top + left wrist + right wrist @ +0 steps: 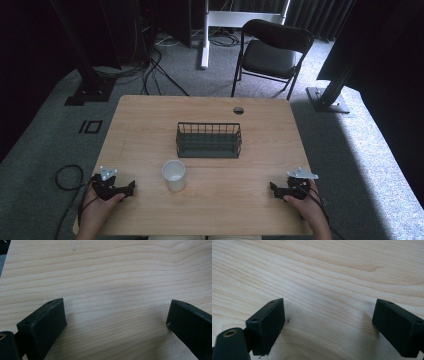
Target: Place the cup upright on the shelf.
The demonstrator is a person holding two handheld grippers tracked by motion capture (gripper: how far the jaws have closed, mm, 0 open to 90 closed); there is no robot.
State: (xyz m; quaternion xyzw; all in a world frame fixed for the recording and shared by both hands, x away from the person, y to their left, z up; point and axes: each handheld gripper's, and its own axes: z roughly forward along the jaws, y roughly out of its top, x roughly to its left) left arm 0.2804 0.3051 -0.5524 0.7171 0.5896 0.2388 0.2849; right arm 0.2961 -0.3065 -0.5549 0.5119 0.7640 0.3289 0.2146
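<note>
1. The left gripper [131, 188] rests on the table [260, 200] at lower left, jaws wide apart with bare wood between them in its own view [116, 312]; likely parked, ready to start.
2. The right gripper [273, 187] lies at lower right, jaws likewise spread over bare wood [328, 315], holding nothing.
3. One white cup [174, 175] stands upright at centre, between both grippers, within easy reach.
4. One wire basket [208, 140], empty, sits just above the cup, apart from it; probably the cup's destination.
5. One folding chair [272, 52] stands beyond the table, at the top.
</note>
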